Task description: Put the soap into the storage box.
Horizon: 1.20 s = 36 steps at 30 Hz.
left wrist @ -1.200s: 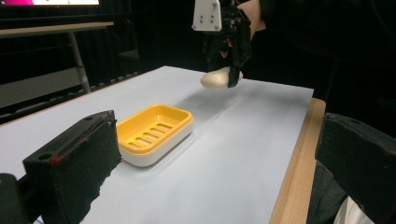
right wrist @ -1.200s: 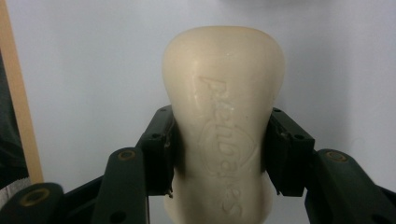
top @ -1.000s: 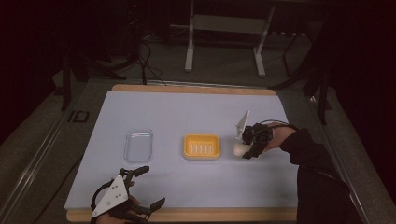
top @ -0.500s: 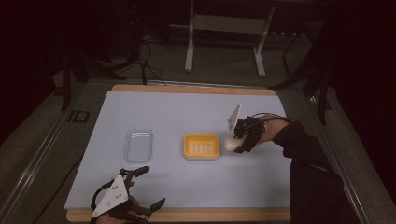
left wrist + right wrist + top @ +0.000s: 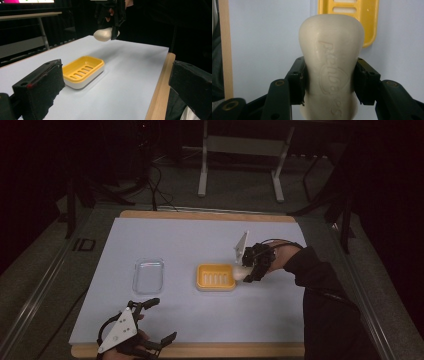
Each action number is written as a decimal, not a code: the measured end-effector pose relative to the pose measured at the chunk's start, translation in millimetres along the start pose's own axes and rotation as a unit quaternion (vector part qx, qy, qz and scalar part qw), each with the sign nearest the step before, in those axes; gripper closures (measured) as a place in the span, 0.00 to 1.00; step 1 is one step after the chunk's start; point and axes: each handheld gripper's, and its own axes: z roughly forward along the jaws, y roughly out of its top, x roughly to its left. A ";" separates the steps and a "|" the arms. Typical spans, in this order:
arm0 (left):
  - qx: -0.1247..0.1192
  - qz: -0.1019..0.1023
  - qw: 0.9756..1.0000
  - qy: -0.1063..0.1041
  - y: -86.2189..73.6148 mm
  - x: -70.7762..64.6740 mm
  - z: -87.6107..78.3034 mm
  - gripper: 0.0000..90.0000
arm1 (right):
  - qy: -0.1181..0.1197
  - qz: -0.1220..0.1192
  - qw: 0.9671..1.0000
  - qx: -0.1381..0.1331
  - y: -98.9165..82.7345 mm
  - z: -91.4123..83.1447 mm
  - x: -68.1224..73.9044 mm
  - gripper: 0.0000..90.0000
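- Table (image 5: 200,240): covered by a pale sheet, bearing everything below.
- Left gripper (image 5: 150,325): low at 7 o'clock, jaws wide, holding nothing.
- Right gripper (image 5: 248,270): at 3 o'clock of the yellow soap dish (image 5: 216,277), jaws clamped on the white soap bar (image 5: 331,65).
- Clear tray (image 5: 148,276): at 9 o'clock of the dish.
- Risk: the smooth, rounded bar could probably slip from its side pinch, or land on the dish's rim.
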 end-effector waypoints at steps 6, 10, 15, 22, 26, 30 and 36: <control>-0.001 -0.001 1.000 -0.001 0.2 -0.3 -0.7 0.00 | 0.002 -0.008 1.000 0.001 8.2 4.5 -1.6 0.55; 0.002 0.001 1.000 -0.001 0.0 -0.6 -0.7 0.00 | 0.002 -0.013 1.000 -0.003 15.0 5.7 -2.9 0.55; 0.000 0.000 1.000 -0.001 0.0 -0.5 -0.8 0.00 | 0.007 -0.019 1.000 -0.001 22.0 9.7 -3.9 0.55; 0.000 0.000 1.000 -0.002 0.0 -0.6 -0.9 0.00 | 0.003 -0.023 1.000 -0.009 30.2 11.0 -6.0 0.55; 0.000 0.000 1.000 -0.001 0.1 -0.3 -1.3 0.00 | 0.001 -0.028 0.999 -0.020 37.2 11.3 -7.1 0.55; 0.000 0.001 1.000 -0.001 0.1 -0.3 -1.5 0.00 | -0.002 -0.032 0.999 -0.022 41.2 11.9 -7.8 0.55; -0.001 0.000 1.000 -0.002 0.1 -0.1 -1.6 0.00 | -0.001 -0.030 0.999 -0.036 44.4 12.4 -10.0 0.55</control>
